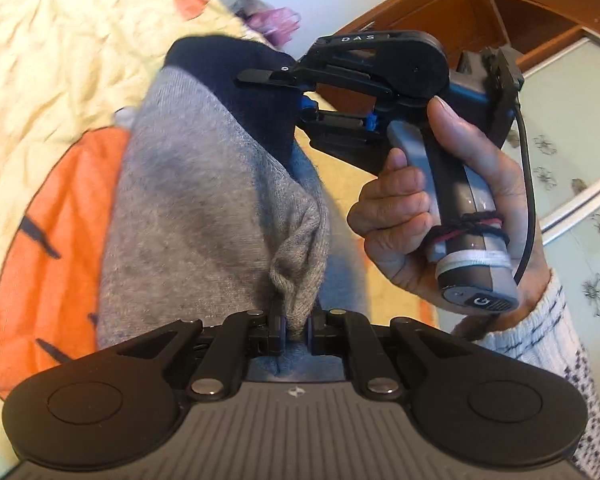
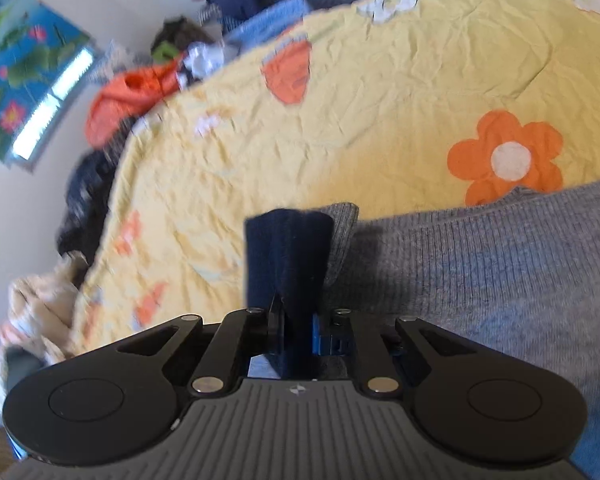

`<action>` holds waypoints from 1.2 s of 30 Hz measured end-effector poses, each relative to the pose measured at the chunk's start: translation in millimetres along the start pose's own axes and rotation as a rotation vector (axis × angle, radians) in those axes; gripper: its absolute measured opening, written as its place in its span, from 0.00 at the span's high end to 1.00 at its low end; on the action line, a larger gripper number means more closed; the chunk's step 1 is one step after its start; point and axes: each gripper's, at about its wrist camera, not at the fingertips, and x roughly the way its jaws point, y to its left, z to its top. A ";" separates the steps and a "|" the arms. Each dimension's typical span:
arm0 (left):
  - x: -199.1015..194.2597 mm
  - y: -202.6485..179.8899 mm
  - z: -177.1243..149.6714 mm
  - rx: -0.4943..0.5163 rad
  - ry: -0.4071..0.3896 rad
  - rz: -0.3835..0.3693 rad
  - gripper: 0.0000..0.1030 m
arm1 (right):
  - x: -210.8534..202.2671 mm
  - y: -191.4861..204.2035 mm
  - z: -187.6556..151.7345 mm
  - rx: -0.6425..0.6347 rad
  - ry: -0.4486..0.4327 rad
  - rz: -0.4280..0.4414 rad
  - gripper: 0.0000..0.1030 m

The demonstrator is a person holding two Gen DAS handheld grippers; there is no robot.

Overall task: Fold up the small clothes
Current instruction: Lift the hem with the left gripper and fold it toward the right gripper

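Observation:
A small grey knit garment (image 1: 188, 200) with a dark navy band (image 1: 256, 92) hangs stretched between both grippers above a yellow flowered bedspread (image 1: 60, 48). My left gripper (image 1: 296, 326) is shut on a bunched grey edge of it. My right gripper (image 1: 288, 96), held in a hand, is shut on the navy end. In the right wrist view the right gripper (image 2: 298, 320) pinches the navy band (image 2: 288, 256), and the grey knit (image 2: 480, 272) spreads to the right.
A pile of mixed clothes (image 2: 140, 84) lies along the bed's far edge by the wall. A blue flower picture (image 2: 20, 68) hangs there. A wooden wardrobe (image 1: 440, 12) with glass doors stands behind the right hand.

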 end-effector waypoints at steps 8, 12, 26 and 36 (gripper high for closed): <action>15.7 -54.1 -10.0 0.105 0.063 -0.076 0.92 | -81.1 -18.1 11.1 -0.036 -0.112 -0.020 0.83; 46.6 -73.9 -19.0 0.140 0.142 -0.086 0.92 | -107.7 -61.7 12.2 -0.015 -0.139 -0.091 0.83; 113.9 -64.7 -55.1 0.187 0.298 0.022 0.91 | -78.2 -165.9 -16.3 0.055 -0.117 -0.270 0.80; 18.1 -71.6 -25.0 0.187 0.194 -0.048 0.10 | -125.4 -135.1 -30.9 -0.102 -0.202 -0.324 0.51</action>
